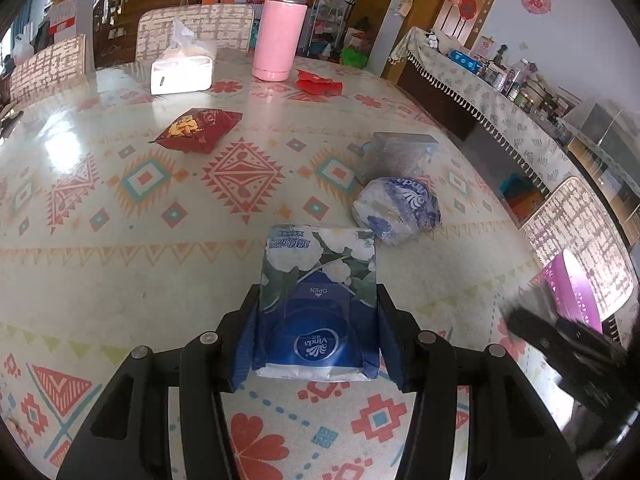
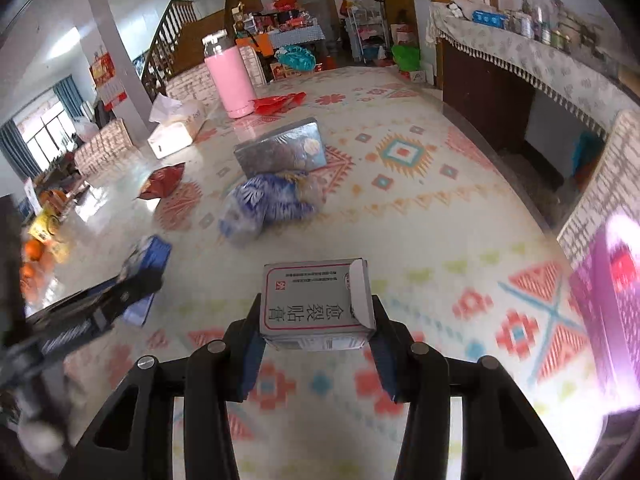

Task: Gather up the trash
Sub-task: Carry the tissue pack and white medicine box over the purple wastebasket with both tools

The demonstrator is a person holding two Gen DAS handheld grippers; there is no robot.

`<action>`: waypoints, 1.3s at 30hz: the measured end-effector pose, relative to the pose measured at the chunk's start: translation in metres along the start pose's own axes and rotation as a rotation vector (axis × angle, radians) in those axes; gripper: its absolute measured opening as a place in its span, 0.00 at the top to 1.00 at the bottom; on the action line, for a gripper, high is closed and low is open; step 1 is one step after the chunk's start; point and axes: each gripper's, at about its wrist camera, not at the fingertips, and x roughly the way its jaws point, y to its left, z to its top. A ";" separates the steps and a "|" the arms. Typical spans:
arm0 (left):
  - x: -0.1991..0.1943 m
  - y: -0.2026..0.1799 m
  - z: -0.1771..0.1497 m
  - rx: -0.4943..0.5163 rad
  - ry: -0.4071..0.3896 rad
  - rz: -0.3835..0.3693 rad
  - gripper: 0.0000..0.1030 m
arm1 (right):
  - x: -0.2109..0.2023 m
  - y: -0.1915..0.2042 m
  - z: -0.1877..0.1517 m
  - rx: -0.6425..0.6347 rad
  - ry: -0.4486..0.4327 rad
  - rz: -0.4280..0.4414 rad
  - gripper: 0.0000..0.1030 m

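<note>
My left gripper (image 1: 318,320) fingers are clamped on a Vinda tissue pack (image 1: 318,300), lifted off the desk (image 1: 120,260). My right gripper (image 2: 316,320) fingers pinch a small plaster box (image 2: 316,304), likely bound for the purple bin (image 2: 612,300) to their right. Ahead of the fingers: crumpled blue wrapper (image 1: 396,210), grey box (image 2: 280,150), chip bag (image 1: 196,130).

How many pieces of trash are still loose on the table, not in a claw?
3 that I can see: the red snack bag mid-table, the red wrapper beside the pink bottle, and the crumpled blue-white wrapper in front of the grey box. More may lie out of view.
</note>
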 end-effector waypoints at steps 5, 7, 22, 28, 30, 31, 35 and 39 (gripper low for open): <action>-0.001 -0.001 -0.002 0.011 -0.012 0.004 0.50 | -0.038 -0.011 -0.029 0.035 -0.035 0.020 0.50; -0.001 -0.001 -0.003 0.016 -0.019 0.012 0.50 | -0.054 -0.016 -0.040 0.037 -0.060 0.009 0.50; -0.024 -0.036 -0.025 0.152 -0.036 0.094 0.50 | -0.123 -0.070 -0.090 0.132 -0.165 0.028 0.50; -0.057 -0.065 -0.038 0.221 -0.045 0.069 0.50 | -0.128 -0.082 -0.098 0.154 -0.183 0.062 0.50; -0.065 -0.078 -0.040 0.243 -0.051 0.076 0.50 | -0.127 -0.086 -0.100 0.162 -0.184 0.075 0.50; -0.068 -0.086 -0.041 0.257 -0.054 0.079 0.50 | -0.128 -0.088 -0.101 0.165 -0.185 0.081 0.50; -0.070 -0.115 -0.048 0.306 -0.060 0.102 0.50 | -0.133 -0.097 -0.104 0.175 -0.199 0.081 0.50; -0.064 -0.141 -0.054 0.354 -0.036 0.092 0.50 | -0.139 -0.112 -0.106 0.198 -0.213 0.079 0.50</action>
